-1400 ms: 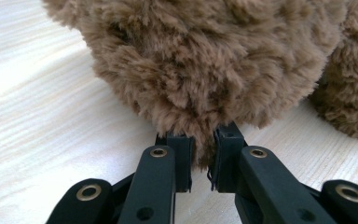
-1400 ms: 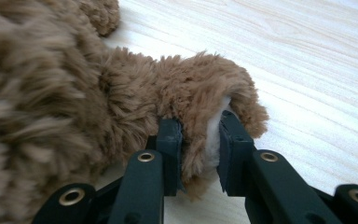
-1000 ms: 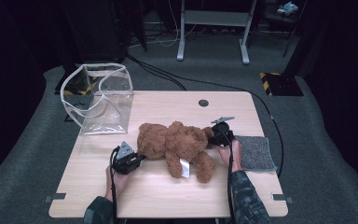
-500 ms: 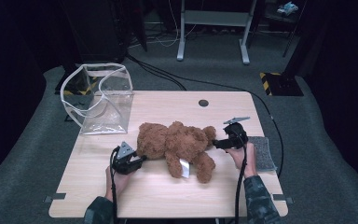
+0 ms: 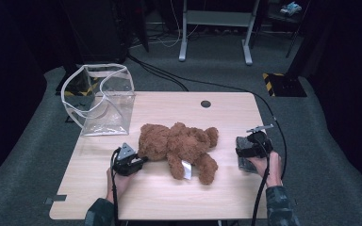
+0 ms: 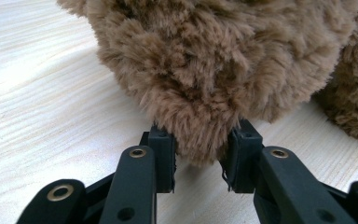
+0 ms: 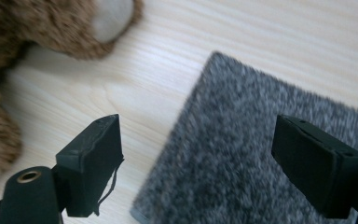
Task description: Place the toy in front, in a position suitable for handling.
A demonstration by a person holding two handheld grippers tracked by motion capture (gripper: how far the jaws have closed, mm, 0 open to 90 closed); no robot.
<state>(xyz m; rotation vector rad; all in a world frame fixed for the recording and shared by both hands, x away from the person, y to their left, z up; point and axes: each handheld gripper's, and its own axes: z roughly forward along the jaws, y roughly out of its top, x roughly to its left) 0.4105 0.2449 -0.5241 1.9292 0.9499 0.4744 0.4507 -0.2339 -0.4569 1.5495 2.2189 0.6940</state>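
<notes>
A brown teddy bear (image 5: 179, 146) lies across the middle of the wooden table (image 5: 169, 202). My left gripper (image 5: 140, 161) sits at the bear's left end. In the left gripper view its jaws (image 6: 199, 144) have just been closing and now pinch a tuft of the bear's fur (image 6: 205, 70). My right gripper (image 5: 246, 149) hovers at the table's right side over a grey felt pad (image 5: 242, 165). In the right gripper view its jaws (image 7: 196, 158) have just opened and stand wide apart above the pad (image 7: 261, 154) with nothing between them. A bear paw (image 7: 112, 14) lies further off.
A clear plastic bag (image 5: 103, 101) with white edging stands open at the back left corner. A dark round grommet (image 5: 205, 103) sits near the table's far edge. A white tag (image 5: 186, 169) hangs from the bear. Cables trail from both grippers.
My right gripper moved right, away from the bear's head, to above the grey pad, and its jaws opened. The left gripper stayed at the bear's left end.
</notes>
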